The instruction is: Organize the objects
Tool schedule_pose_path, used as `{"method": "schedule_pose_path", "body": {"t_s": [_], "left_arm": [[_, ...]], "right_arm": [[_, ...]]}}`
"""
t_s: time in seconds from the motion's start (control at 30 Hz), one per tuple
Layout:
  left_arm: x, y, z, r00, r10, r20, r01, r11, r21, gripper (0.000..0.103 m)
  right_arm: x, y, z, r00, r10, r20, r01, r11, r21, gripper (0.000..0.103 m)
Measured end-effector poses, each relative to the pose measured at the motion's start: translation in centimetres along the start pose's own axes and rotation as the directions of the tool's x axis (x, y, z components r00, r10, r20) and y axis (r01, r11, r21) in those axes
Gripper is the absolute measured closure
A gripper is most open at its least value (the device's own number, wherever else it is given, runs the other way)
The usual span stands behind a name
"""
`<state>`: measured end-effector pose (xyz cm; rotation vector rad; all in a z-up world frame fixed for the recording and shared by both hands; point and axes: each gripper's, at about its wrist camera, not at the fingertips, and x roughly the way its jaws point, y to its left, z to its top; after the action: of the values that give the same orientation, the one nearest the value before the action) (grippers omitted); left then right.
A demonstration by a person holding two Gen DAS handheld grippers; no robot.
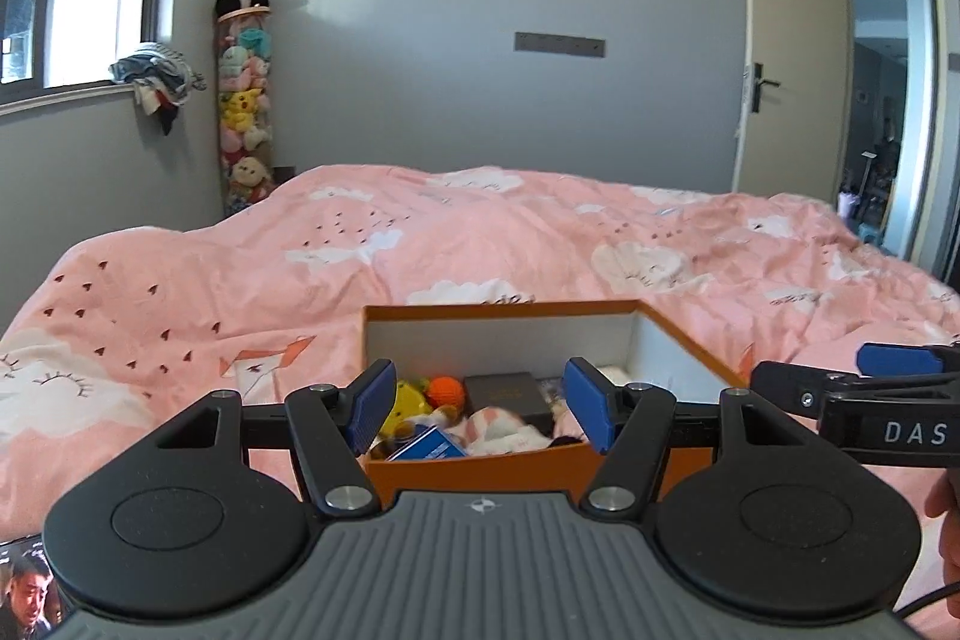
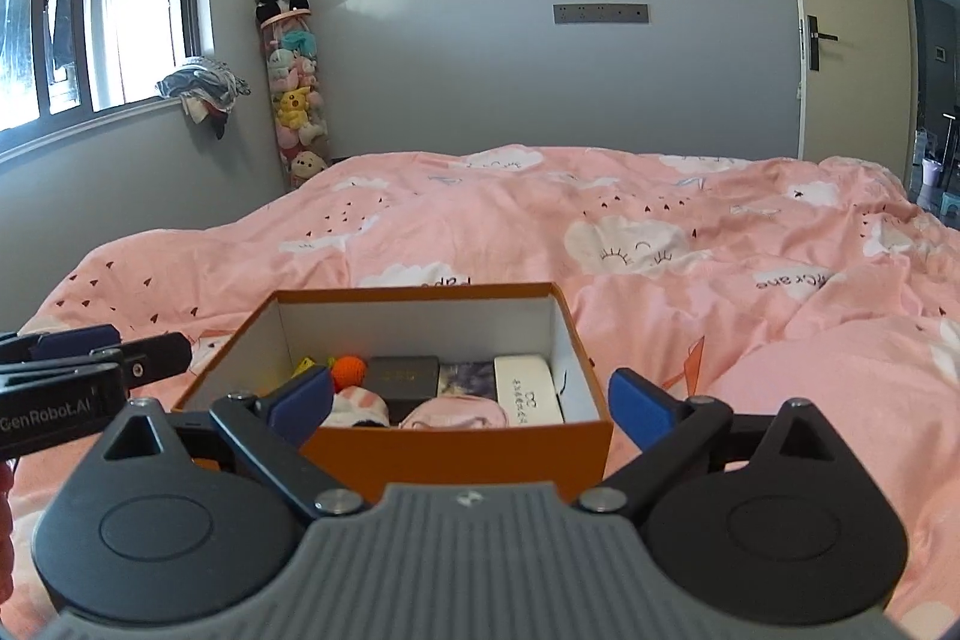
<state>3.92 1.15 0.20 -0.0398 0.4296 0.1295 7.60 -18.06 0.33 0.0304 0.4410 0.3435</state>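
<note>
A: Left wrist view. What does the left gripper (image 1: 480, 409) show?

B: Its blue pads are spread, with nothing pinched, above the near end of the box (image 1: 684, 325). The box lies open on the pink duvet (image 1: 240, 274), holding an orange ball (image 1: 446, 391), a dark case (image 1: 507, 391) and a blue carton (image 1: 429, 445). The right gripper (image 1: 864, 382) enters at the right edge.

A: Right wrist view?

B: The right gripper (image 2: 471, 403) is spread wide and empty, its pads straddling the near wall of the box (image 2: 456, 451) without touching it. Inside lie the ball (image 2: 350, 369), the case (image 2: 403, 376) and a white case (image 2: 528, 388). The left gripper (image 2: 90, 370) sits just left of the box.
</note>
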Motion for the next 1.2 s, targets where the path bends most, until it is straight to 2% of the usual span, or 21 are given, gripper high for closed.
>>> {"method": "schedule_pose_path", "body": {"t_s": [0.33,0.5,0.63,1.2], "left_arm": [[1.7,0.1,-1.6,0.998,0.003,-0.067,-0.002,1.000,0.009,0.029],[2.5,0.2,-2.6,0.994,0.043,-0.103,-0.042,0.999,0.009,0.029],[2.9,0.5,-2.9,0.991,0.038,-0.129,-0.039,0.999,-0.003,0.029],[3.3,0.3,-3.3,0.985,0.037,-0.169,-0.035,0.999,0.012,0.029]], "right_arm": [[1.5,0.4,-1.7,0.999,-0.020,-0.027,0.020,1.000,-0.015,0.003],[2.6,0.6,-2.2,0.998,-0.026,-0.051,0.025,0.999,-0.024,0.003],[3.4,0.7,-2.5,0.997,-0.025,-0.075,0.023,0.999,-0.030,0.003],[3.8,0.2,-2.5,0.994,-0.034,-0.106,0.033,0.999,-0.014,0.001]]}}
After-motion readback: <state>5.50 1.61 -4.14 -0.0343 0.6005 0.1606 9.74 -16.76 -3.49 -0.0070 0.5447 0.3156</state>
